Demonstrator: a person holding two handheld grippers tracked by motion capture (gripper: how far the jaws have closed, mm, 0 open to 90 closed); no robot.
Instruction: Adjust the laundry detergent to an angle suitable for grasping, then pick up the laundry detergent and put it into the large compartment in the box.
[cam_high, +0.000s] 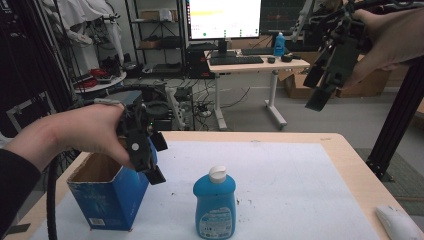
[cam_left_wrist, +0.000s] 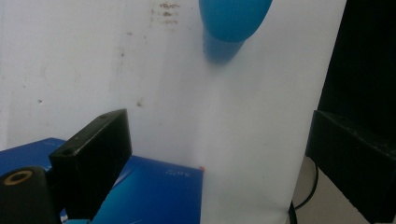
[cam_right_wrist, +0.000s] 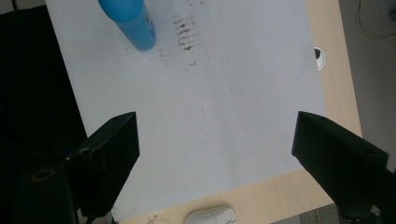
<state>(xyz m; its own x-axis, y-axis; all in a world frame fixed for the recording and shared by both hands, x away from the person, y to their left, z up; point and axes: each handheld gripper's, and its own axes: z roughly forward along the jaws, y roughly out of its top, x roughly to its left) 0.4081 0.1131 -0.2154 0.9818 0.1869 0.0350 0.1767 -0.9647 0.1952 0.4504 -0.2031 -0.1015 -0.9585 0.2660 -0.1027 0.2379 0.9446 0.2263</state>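
Lab room behind: desk with monitor (cam_high: 223, 18) and keyboard, shelving at the back. Up front, a wooden table (cam_high: 350, 160) covered by a white sheet (cam_high: 280, 185) with dark specks.

Blue bottle (cam_high: 215, 205), white cap, stands upright on the sheet, untouched. It sits just right of and below the left gripper (cam_high: 154, 157), and well below and left of the right gripper (cam_high: 320, 85). Left gripper view shows the bottle (cam_left_wrist: 233, 18) beyond the jaws, at the top edge; right gripper view has it (cam_right_wrist: 130, 21) at top left, far ahead of the jaws.

Left gripper: held in the left hand (cam_high: 85, 135), hovering over the right edge of the open blue box (cam_high: 107, 192), pointing down toward the sheet. Jaws apart, nothing between them; box (cam_left_wrist: 154, 193) shows below the left jaw in its own view.

Right gripper: held high in the right hand (cam_high: 387, 40), well clear of the table, tilted down toward it. Jaws wide apart, empty.

White mouse (cam_high: 398, 222) lies at the table's near right corner, below the right gripper; its top (cam_right_wrist: 210, 215) peeks in between that gripper's jaws.
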